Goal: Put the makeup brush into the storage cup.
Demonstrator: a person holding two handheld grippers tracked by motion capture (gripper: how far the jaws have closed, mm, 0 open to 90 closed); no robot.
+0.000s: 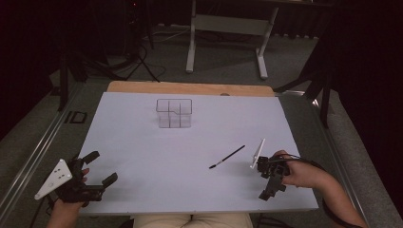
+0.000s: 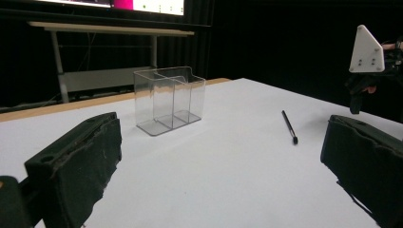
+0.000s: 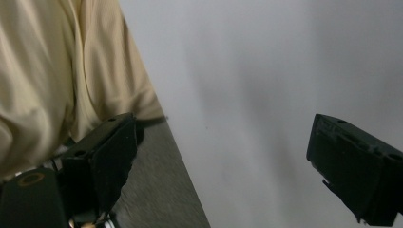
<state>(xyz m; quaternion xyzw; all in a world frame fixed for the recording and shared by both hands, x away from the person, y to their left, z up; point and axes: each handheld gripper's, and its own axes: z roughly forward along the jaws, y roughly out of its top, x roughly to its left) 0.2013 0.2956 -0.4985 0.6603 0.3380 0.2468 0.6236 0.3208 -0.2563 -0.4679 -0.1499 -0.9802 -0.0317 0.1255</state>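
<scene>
A clear plastic organiser (image 1: 174, 113) with several compartments stands empty toward the back middle of the white table (image 1: 142, 156). A thin black pen (image 1: 227, 156) lies flat to its front right. My left gripper (image 1: 101, 167) rests open near the front left corner. In the left gripper view my left gripper (image 2: 218, 166) faces the organiser (image 2: 168, 99) and the pen (image 2: 289, 127), with nothing between its jaws. My right gripper (image 1: 263, 179) is held at the front right, right of the pen. In the right gripper view my right gripper (image 3: 233, 156) is open over bare table.
A wooden strip (image 1: 190, 88) borders the table's far edge. Beyond it stand a white desk frame (image 1: 228, 28) and dark stand legs (image 1: 142, 61) on the floor. The person's beige clothing (image 3: 52, 71) lies past the front table edge. The right gripper's white plate (image 2: 365, 50) shows far right.
</scene>
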